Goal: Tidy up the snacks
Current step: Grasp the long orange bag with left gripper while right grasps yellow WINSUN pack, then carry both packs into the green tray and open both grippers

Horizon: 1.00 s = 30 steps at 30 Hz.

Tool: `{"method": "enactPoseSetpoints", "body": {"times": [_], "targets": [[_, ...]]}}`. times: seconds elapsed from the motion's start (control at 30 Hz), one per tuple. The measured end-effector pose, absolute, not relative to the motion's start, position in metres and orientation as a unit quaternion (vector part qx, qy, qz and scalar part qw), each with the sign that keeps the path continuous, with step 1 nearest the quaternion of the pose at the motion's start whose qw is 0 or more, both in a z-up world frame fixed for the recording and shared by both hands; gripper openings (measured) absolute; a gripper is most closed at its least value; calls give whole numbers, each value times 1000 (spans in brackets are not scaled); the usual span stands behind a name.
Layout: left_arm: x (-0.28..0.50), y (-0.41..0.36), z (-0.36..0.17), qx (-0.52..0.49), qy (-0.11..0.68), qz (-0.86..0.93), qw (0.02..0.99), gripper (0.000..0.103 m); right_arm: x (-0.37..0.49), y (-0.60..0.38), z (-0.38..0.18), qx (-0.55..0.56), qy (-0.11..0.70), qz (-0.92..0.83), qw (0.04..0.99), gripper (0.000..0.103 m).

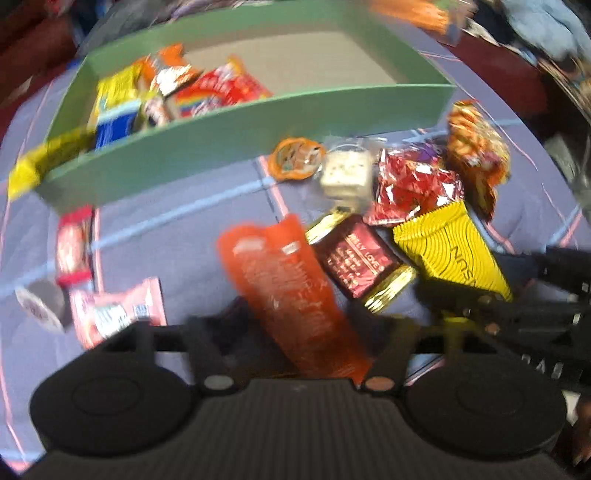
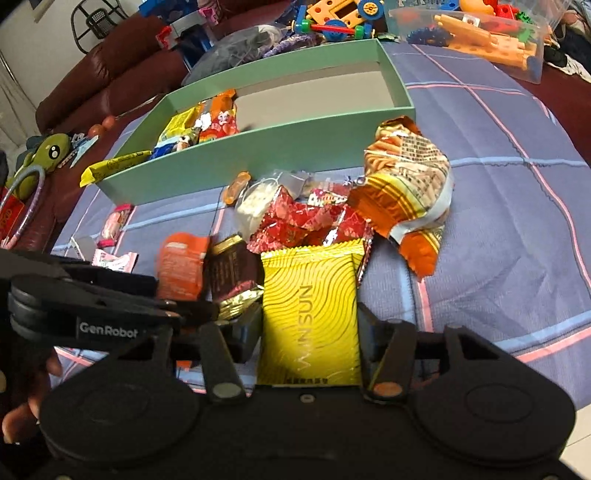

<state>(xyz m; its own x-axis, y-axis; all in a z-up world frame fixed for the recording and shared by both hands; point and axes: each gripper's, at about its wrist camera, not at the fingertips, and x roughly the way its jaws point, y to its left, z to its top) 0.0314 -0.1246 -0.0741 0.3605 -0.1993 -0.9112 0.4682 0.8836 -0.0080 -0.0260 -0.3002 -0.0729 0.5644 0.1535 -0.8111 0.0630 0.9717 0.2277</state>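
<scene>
A green box (image 1: 236,136) (image 2: 258,147) holds several snacks at its left end. My left gripper (image 1: 299,339) is shut on an orange packet (image 1: 288,288), also seen in the right wrist view (image 2: 181,269). My right gripper (image 2: 310,332) is shut on a yellow WINSUN packet (image 2: 310,314) (image 1: 454,247). A dark red chocolate bar (image 1: 354,258) (image 2: 232,273) lies between the two packets. Red foil snacks (image 1: 413,184) (image 2: 306,221) and an orange noodle bag (image 1: 476,147) (image 2: 406,177) lie near the box.
Pink and red small packets (image 1: 110,314) lie at the left on the blue plaid cloth (image 2: 517,221). A yellow packet (image 2: 110,166) hangs over the box's left corner. Toys in a clear bin (image 2: 480,33) and a brown sofa (image 2: 110,74) lie behind.
</scene>
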Motion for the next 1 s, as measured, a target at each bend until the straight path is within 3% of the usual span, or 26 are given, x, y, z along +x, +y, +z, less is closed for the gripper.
{"method": "enactPoseSetpoints", "body": {"times": [0.03,0.1,0.17,0.23,0.33,0.4,0.47,0.5,0.53,0.57,1.0], "targets": [[31,-125,-73,136,523,-203,817,29,-27,-300,-73,115,465,26,878,54],[37,-117,-73,130,524,-195,819,20,-28,-300,-73,113,463,28,879,54],[40,-107,-72,119,525,-184,822,21,-29,-299,-74,109,461,29,880,54],[39,-100,-73,122,525,-176,824,33,-30,-296,-73,103,462,27,881,54],[38,-96,-75,130,520,-170,827,46,-30,-288,-74,87,465,26,881,62],[41,-96,-76,123,517,-169,830,48,-30,-281,-74,73,467,27,881,67],[42,-95,-77,119,507,-180,835,36,-29,-269,-76,38,469,25,882,68],[40,-96,-76,121,503,-183,836,15,-28,-263,-78,17,468,24,883,66],[38,-98,-75,125,499,-184,837,14,-30,-257,-79,-13,463,21,886,56],[35,-97,-73,125,495,-183,840,14,-31,-252,-80,-32,457,20,889,52],[42,-84,-18,39,460,-228,857,14,-16,-277,-21,113,443,50,888,51]]}}
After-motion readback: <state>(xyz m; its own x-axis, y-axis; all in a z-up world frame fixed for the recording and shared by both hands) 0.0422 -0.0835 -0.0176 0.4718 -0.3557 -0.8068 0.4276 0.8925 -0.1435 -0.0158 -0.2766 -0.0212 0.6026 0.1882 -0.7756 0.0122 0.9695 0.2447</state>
